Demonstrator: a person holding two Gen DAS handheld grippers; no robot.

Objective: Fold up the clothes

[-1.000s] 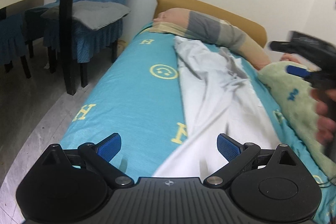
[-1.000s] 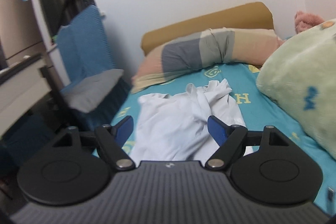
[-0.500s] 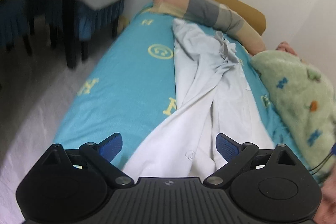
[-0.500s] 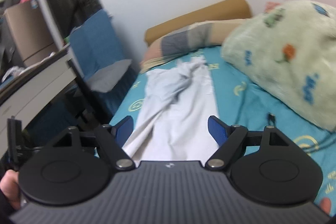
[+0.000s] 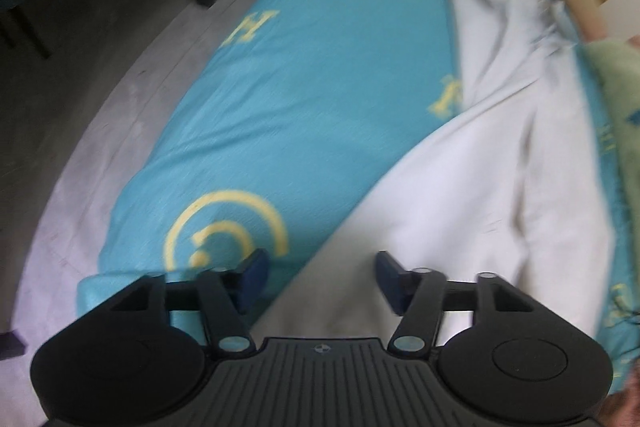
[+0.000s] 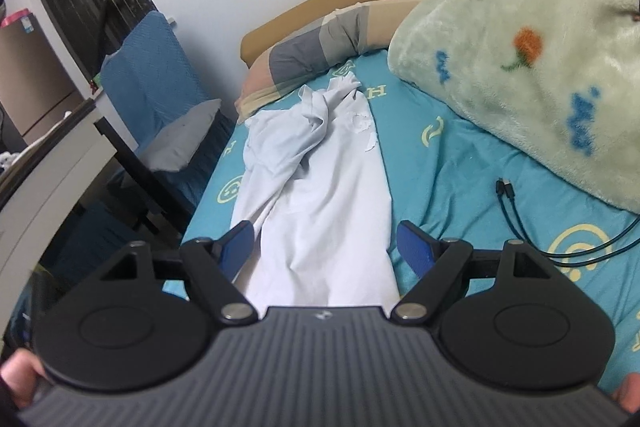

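A white garment (image 6: pixel 324 195) lies lengthwise on the turquoise bed sheet (image 6: pixel 460 163), bunched near the pillow end. In the left wrist view it (image 5: pixel 472 163) runs from the near edge toward the headboard. My left gripper (image 5: pixel 320 277) is open, low over the garment's near left corner at the bed's foot edge. My right gripper (image 6: pixel 326 245) is open, with the garment's near hem between its blue pads (image 6: pixel 414 243). Neither holds cloth.
A green fleece blanket (image 6: pixel 528 47) is piled at the right. A black cable (image 6: pixel 520 211) lies on the sheet beside it. A striped pillow (image 6: pixel 320 51) sits by the tan headboard. Blue-covered chairs (image 6: pixel 160 95) and a white desk stand left of the bed.
Both grippers pulled back toward the foot of the bed and dropped lower. The left one tilted down over the garment's near corner. Both stayed open.
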